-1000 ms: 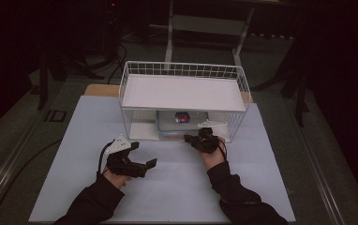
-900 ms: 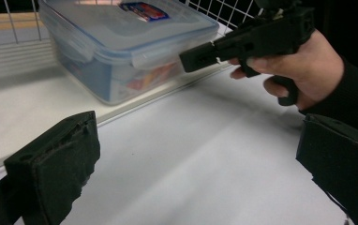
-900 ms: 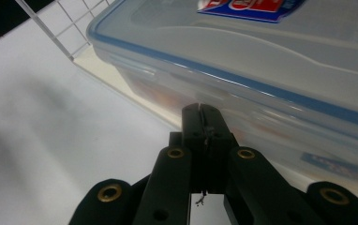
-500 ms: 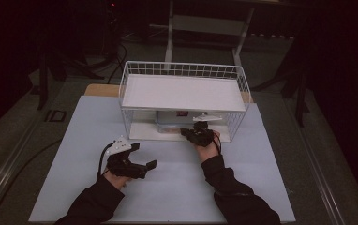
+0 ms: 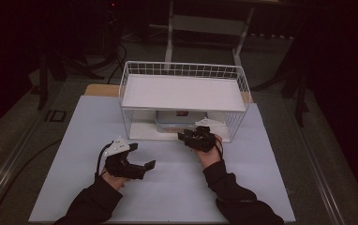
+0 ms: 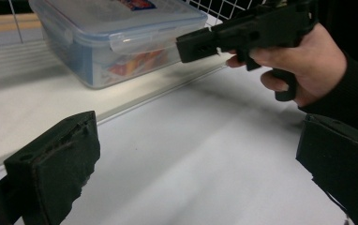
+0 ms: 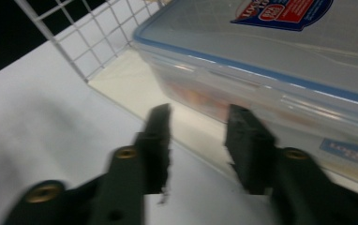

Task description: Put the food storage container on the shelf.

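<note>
White tabletop [image 5: 167,187]; wire shelf [image 5: 182,91] roofs the plastic box [image 7: 280,61]; right hand-held gripper [image 7: 198,140] just parted, empty.

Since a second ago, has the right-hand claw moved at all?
Yes. The right gripper slid leftward along the wire rack's front edge, and its jaws have just been opening.
</note>
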`<control>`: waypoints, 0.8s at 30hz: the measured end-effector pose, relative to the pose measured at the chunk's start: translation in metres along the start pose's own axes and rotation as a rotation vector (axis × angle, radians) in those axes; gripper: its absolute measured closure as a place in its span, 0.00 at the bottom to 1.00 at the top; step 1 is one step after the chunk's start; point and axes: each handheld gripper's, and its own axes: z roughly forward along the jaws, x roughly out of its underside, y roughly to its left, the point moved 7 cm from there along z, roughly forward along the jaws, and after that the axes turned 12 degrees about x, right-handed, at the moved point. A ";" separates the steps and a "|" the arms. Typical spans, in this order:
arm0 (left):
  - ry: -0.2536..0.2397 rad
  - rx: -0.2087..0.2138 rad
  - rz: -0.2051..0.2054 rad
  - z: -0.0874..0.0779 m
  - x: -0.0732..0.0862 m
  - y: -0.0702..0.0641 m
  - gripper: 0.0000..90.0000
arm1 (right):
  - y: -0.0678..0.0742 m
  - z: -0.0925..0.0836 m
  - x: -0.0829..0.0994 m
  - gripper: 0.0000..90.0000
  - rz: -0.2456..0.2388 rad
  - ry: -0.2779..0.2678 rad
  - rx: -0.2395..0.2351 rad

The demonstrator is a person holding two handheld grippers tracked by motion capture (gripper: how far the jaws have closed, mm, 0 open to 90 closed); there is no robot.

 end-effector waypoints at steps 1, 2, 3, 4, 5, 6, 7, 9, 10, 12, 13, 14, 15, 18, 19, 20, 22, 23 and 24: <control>-0.002 0.002 0.007 0.000 -0.001 -0.001 0.00 | 0.001 -0.002 0.000 0.53 0.000 -0.011 0.001; -0.001 0.004 0.009 0.000 -0.002 -0.003 0.00 | 0.001 -0.006 0.001 0.47 -0.007 -0.025 0.001; 0.001 0.006 0.016 0.000 -0.002 -0.004 0.00 | 0.002 -0.009 0.002 0.43 -0.007 -0.034 -0.004; 0.002 0.011 0.017 0.001 -0.002 -0.005 0.00 | 0.002 -0.013 0.002 0.36 -0.003 -0.048 -0.006; 0.006 0.014 0.018 0.001 -0.002 -0.005 0.00 | 0.002 -0.017 0.002 0.33 0.005 -0.059 -0.017; 0.006 0.017 0.015 0.001 -0.002 -0.006 0.00 | 0.002 -0.020 0.002 0.30 0.010 -0.067 -0.023; 0.006 0.019 0.016 0.001 -0.002 -0.007 0.00 | 0.003 -0.024 0.002 0.26 0.022 -0.076 -0.034; 0.008 0.023 0.017 0.001 -0.002 -0.008 0.00 | 0.004 -0.032 0.003 0.21 0.029 -0.084 -0.062; 0.005 0.025 0.019 0.000 -0.002 -0.008 0.00 | 0.004 -0.037 0.003 0.20 0.029 -0.091 -0.072; 0.004 0.026 0.024 -0.001 -0.003 -0.010 0.00 | 0.005 -0.046 0.005 0.19 0.019 -0.100 -0.080; 0.000 0.028 0.026 -0.002 -0.004 -0.011 0.00 | 0.005 -0.050 0.006 0.17 0.011 -0.100 -0.088; 0.000 0.028 0.029 -0.002 -0.004 -0.012 0.00 | 0.005 -0.054 0.007 0.17 0.004 -0.104 -0.088; 0.001 0.028 0.035 -0.003 -0.004 -0.013 0.00 | 0.004 -0.058 0.009 0.17 0.003 -0.109 -0.091; 0.007 0.029 0.045 -0.004 -0.003 -0.015 0.00 | 0.001 -0.069 0.014 0.17 -0.020 -0.110 -0.081; 0.007 0.029 0.046 -0.005 -0.002 -0.015 0.00 | 0.000 -0.073 0.017 0.17 -0.022 -0.109 -0.079; 0.007 0.028 0.048 -0.005 -0.002 -0.015 0.00 | -0.002 -0.076 0.019 0.17 -0.021 -0.113 -0.075; 0.005 0.026 0.050 -0.007 -0.002 -0.015 0.00 | -0.006 -0.083 0.024 0.17 -0.033 -0.123 -0.053; 0.004 0.026 0.052 -0.007 -0.001 -0.015 0.00 | -0.009 -0.087 0.028 0.17 -0.037 -0.123 -0.044; 0.003 0.027 0.054 -0.008 -0.001 -0.016 0.00 | -0.011 -0.089 0.030 0.17 -0.042 -0.120 -0.040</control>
